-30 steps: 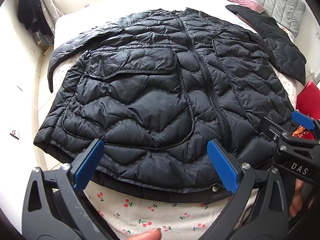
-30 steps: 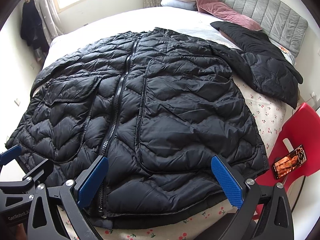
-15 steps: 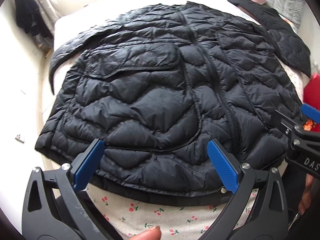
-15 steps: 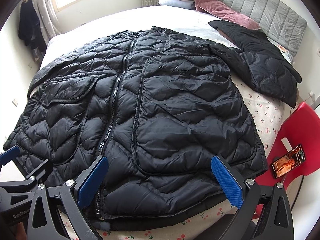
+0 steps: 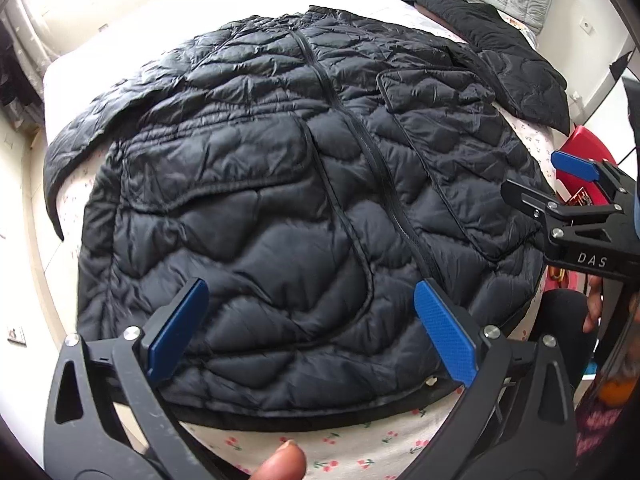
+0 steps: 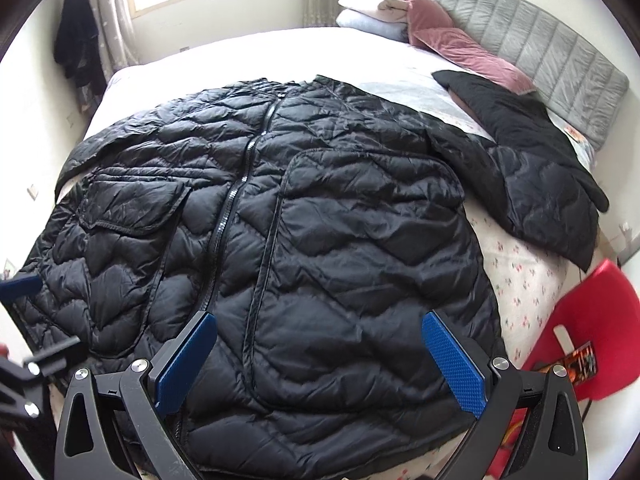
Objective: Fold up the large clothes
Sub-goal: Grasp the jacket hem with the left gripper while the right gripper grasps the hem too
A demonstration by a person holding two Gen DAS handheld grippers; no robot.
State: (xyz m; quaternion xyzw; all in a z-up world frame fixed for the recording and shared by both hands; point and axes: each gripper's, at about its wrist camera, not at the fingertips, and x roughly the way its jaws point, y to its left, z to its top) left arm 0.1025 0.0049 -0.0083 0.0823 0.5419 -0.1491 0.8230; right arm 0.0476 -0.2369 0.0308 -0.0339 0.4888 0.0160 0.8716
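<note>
A large black quilted puffer jacket [image 5: 280,184] lies flat, front up and zipped, on the bed, hem toward me, both sleeves spread out. It also fills the right wrist view [image 6: 340,240]. My left gripper [image 5: 312,328] is open and empty, hovering over the hem's left half. My right gripper [image 6: 320,360] is open and empty above the hem's right half. The right gripper also shows at the right edge of the left wrist view [image 5: 560,184]. The left gripper's blue fingertip [image 6: 20,286] shows at the left edge of the right wrist view.
The bed [image 6: 540,280] has a white cherry-print sheet. Pillows and a pink blanket [image 6: 420,20] lie by the grey headboard [image 6: 560,56]. A red chair [image 6: 592,320] holding a phone stands at the bed's right. Dark clothes [image 6: 76,48] hang by the window.
Both grippers have moved forward and slightly up over the jacket's hem. The jaws stay open. The jacket has not moved.
</note>
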